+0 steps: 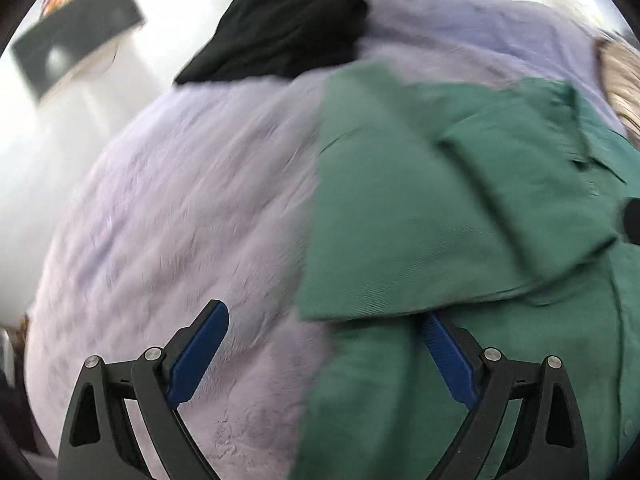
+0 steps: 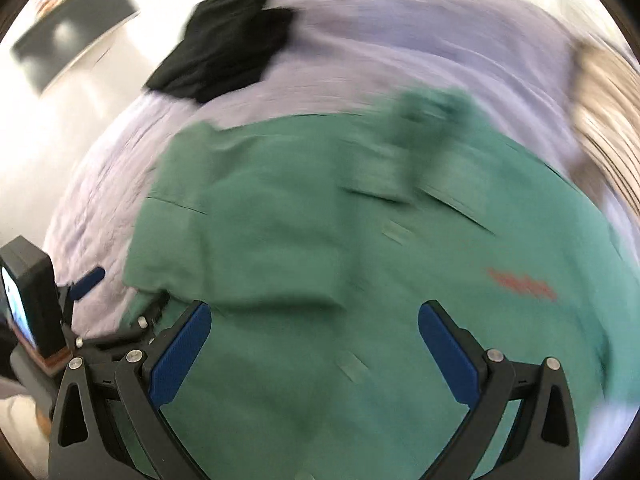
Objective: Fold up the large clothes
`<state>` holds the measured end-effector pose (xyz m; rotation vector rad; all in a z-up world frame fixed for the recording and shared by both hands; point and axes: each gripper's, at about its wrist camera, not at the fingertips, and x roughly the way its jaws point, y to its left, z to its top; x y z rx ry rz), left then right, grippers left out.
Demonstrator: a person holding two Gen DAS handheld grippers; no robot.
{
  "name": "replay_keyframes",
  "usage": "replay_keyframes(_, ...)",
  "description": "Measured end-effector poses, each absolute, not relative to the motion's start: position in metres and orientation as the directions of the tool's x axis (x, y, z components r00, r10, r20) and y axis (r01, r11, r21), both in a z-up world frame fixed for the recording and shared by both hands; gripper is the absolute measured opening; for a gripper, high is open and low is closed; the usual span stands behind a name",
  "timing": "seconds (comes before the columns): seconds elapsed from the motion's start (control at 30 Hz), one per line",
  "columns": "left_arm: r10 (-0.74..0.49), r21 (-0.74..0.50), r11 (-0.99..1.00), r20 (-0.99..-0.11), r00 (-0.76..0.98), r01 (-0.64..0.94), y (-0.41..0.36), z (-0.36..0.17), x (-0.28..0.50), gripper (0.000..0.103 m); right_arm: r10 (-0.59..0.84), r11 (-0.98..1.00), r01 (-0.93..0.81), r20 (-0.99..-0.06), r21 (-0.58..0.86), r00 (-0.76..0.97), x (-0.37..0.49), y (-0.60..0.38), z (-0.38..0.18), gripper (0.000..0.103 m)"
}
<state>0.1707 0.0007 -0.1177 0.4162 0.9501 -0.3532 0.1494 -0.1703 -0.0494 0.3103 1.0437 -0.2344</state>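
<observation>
A large green shirt lies spread on a lilac fuzzy blanket; its left sleeve is folded in over the body. It fills the right wrist view, with a red logo on the chest. My left gripper is open over the shirt's left edge, and its right finger sits partly under a green fold. My right gripper is open and empty above the shirt's middle. The left gripper also shows at the left edge of the right wrist view. Both views are motion-blurred.
A black garment lies folded at the blanket's far side, also in the right wrist view. A beige striped cloth lies at the right. A dark box stands on white furniture at the far left.
</observation>
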Motion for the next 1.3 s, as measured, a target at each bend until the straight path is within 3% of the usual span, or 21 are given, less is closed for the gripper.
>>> replay_keyframes(0.17, -0.118, 0.156, 0.886, -0.836, 0.537, 0.437, 0.006, -0.124, 0.18, 0.096, -0.254, 0.952, 0.26, -0.892, -0.162, 0.373, 0.211, -0.127, -0.101, 0.1)
replay_keyframes(0.2, -0.116, 0.158, 0.886, -0.834, 0.539, 0.435, 0.006, -0.124, 0.181, 0.096, -0.287, 0.942, 0.268, -0.895, -0.2, 0.342, 0.214, -0.128, -0.11, 0.082)
replay_keyframes(0.23, -0.115, 0.158, 0.888, -0.834, 0.54, 0.433, 0.006, -0.125, 0.182, 0.096, -0.26, 0.945, 0.282, -0.899, -0.163, 0.352, 0.211, -0.133, -0.111, 0.039)
replay_keyframes(0.3, -0.118, 0.153, 0.891, -0.831, 0.544, 0.427, 0.006, -0.126, 0.184, 0.096, -0.261, 0.924, 0.364, -0.893, -0.12, 0.368, 0.2, -0.152, -0.099, 0.024)
replay_keyframes(0.33, -0.116, 0.153, 0.893, -0.831, 0.545, 0.424, 0.007, -0.127, 0.184, 0.096, -0.243, 0.912, 0.404, -0.883, -0.068, 0.401, 0.19, -0.165, -0.088, 0.023)
replay_keyframes(0.47, -0.096, 0.174, 0.897, -0.821, 0.563, 0.406, 0.003, -0.124, 0.191, 0.096, -0.168, 0.786, 0.573, -0.813, 0.231, 0.558, 0.129, -0.239, -0.049, 0.023)
replay_keyframes(0.6, -0.089, 0.197, 0.891, -0.809, 0.581, 0.41, 0.003, -0.122, 0.192, 0.096, -0.105, 0.602, 0.691, -0.818, 0.401, 0.566, 0.079, -0.299, -0.07, 0.023)
replay_keyframes(0.67, -0.08, 0.221, 0.881, -0.802, 0.592, 0.418, 0.0, -0.123, 0.192, 0.096, 0.004, 0.518, 0.683, -0.799, 0.515, 0.601, 0.059, -0.321, -0.091, 0.024)
replay_keyframes(0.77, -0.078, 0.233, 0.873, -0.8, 0.595, 0.428, -0.001, -0.122, 0.192, 0.096, 0.078, 0.444, 0.688, -0.79, 0.574, 0.609, 0.045, -0.331, -0.112, 0.046)
replay_keyframes(0.83, -0.088, 0.233, 0.862, -0.806, 0.586, 0.451, 0.001, -0.118, 0.192, 0.096, 0.084, 0.393, 0.673, -0.753, 0.627, 0.652, 0.035, -0.335, -0.113, 0.079)
replay_keyframes(0.87, -0.097, 0.231, 0.85, -0.814, 0.573, 0.473, 0.004, -0.116, 0.192, 0.096, 0.066, 0.369, 0.673, -0.74, 0.641, 0.669, 0.029, -0.335, -0.109, 0.082)
replay_keyframes(1.1, -0.143, 0.213, 0.79, -0.847, 0.511, 0.575, 0.027, -0.095, 0.177, 0.096, 0.031, 0.346, 0.714, -0.768, 0.609, 0.639, 0.011, -0.344, -0.105, 0.082)
replay_keyframes(1.3, -0.319, -0.087, 0.819, -0.891, 0.324, 0.567, 0.036, -0.079, 0.216, 0.096, 0.013, 0.302, 0.734, -0.773, 0.608, 0.634, -0.01, -0.333, -0.101, 0.082)
